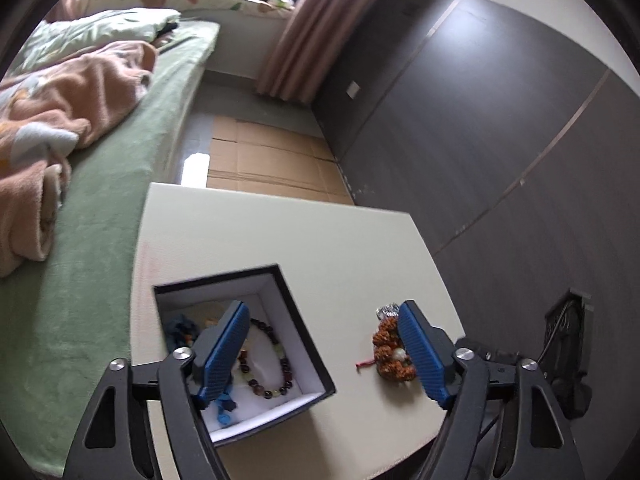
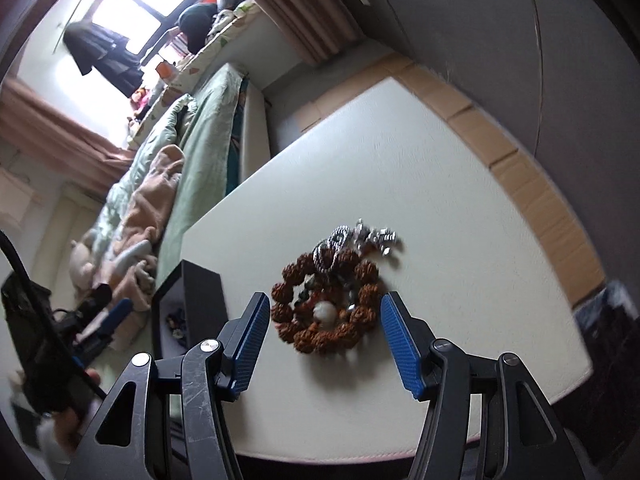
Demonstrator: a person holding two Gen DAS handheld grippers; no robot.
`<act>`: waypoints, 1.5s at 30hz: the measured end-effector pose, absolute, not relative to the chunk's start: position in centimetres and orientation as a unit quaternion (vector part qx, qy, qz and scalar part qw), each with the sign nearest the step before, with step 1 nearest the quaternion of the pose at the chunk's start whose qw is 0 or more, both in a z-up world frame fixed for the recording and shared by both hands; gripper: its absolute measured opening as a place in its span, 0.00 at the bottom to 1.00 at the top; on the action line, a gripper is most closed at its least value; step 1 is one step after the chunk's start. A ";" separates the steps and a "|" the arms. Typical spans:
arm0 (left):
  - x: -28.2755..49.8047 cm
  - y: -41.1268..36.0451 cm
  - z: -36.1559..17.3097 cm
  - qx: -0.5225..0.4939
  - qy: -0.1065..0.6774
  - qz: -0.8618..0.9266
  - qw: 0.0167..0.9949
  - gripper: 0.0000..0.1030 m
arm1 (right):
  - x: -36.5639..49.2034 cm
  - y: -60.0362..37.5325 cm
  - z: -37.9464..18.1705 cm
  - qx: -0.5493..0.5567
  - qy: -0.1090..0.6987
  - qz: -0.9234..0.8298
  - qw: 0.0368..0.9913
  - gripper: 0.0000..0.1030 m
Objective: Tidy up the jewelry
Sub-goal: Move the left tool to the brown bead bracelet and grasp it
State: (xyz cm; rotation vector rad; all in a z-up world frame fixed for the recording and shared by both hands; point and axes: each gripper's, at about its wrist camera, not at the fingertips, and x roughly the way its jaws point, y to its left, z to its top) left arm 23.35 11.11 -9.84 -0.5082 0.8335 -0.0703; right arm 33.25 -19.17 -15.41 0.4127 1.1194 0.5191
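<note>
Tongs, left (image 1: 320,354) and right (image 2: 320,336), both spread; one black box (image 1: 298,312), one brown bracelet (image 2: 326,306).

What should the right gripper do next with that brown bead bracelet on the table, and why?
Probably ease the right gripper down and close on the brown bead bracelet. Its jaws are open either side of it, and the bracelet lies on the table outside the black box.

On the tabletop (image 2: 420,184) an open box (image 1: 296,344) sits left, toward the bed (image 1: 96,280), with a bracelet (image 1: 276,356) inside. Right of it, apart, lies a bead bracelet (image 2: 326,306), a chain (image 2: 360,240) at its far edge.
</note>
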 end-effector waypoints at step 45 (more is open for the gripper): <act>32.6 0.1 -16.9 -0.161 0.576 -0.125 0.792 0.19 | 33.5 -21.9 -16.5 0.273 0.508 0.214 0.788 0.57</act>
